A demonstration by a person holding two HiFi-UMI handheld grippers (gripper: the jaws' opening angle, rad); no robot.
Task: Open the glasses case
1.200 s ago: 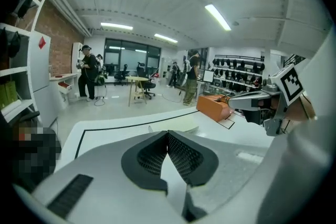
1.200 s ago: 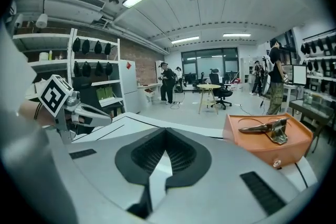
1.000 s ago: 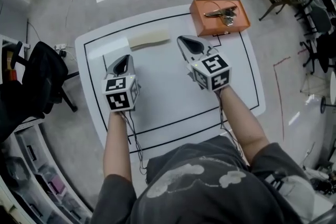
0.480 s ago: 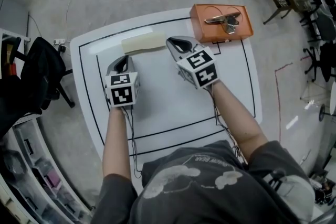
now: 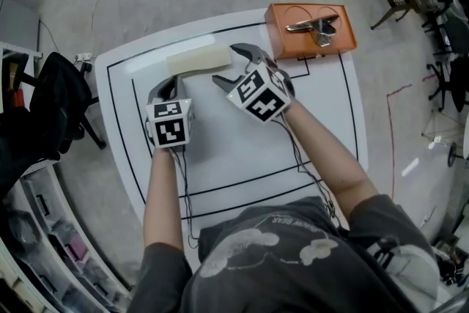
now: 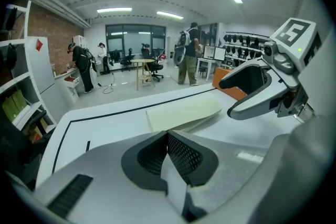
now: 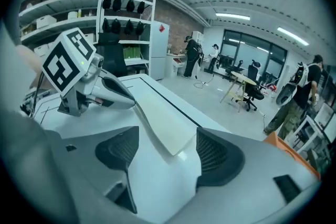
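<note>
My right claw (image 5: 233, 66) had neared the glasses case (image 5: 199, 59), jaws opening around its end, untouched; left claw (image 5: 167, 89) pressed together. Case likely light, stiff: I'd pinch the lid edge.

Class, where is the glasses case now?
In the head view, the glasses case lies on the white table, far side, left of the orange tray.

We cannot identify the metal object (image 5: 314, 27) beyond the right gripper (image 5: 233, 66). In the left gripper view, that gripper's opening jaws hide most of the orange box (image 6: 219, 81).
</note>
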